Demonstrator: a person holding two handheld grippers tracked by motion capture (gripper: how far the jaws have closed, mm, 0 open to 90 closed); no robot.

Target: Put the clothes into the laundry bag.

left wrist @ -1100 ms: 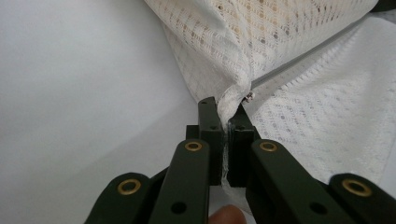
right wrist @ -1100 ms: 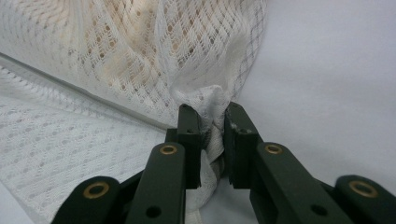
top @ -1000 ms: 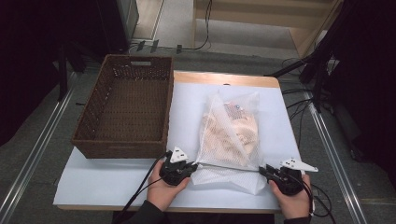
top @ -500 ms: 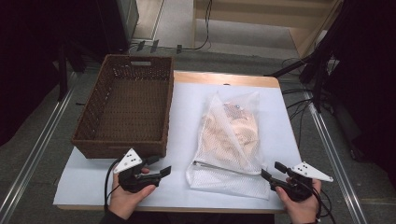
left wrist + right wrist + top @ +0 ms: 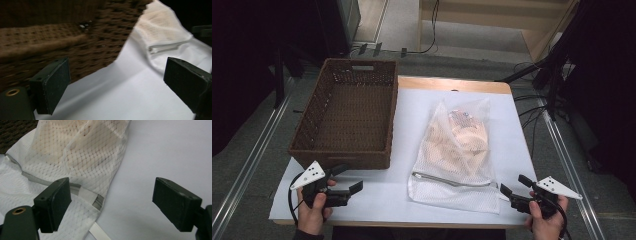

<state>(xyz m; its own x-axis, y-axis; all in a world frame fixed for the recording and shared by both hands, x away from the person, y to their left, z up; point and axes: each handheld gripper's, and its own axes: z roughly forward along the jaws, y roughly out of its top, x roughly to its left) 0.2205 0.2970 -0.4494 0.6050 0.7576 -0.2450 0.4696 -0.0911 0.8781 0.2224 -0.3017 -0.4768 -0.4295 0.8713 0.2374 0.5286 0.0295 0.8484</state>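
Left tool (image 5: 346, 184) jaws just opened wide, empty, right tool (image 5: 514, 191) likewise, clear of mesh bag (image 5: 457, 150)

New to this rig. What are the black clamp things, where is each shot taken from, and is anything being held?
No robot here: a person holds a two-jaw hand gripper in each hand. The high view looks down on the table; the left gripper is at lower left, the right gripper at lower right. The other two pictures come from cameras riding on each gripper, looking along its black jaws. On the white surface lie a brown wicker basket and a white mesh laundry bag with clothing inside, its zipper toward the person. Both grippers' jaws have just been opening and stand wide apart, nothing between them, so nothing is held.
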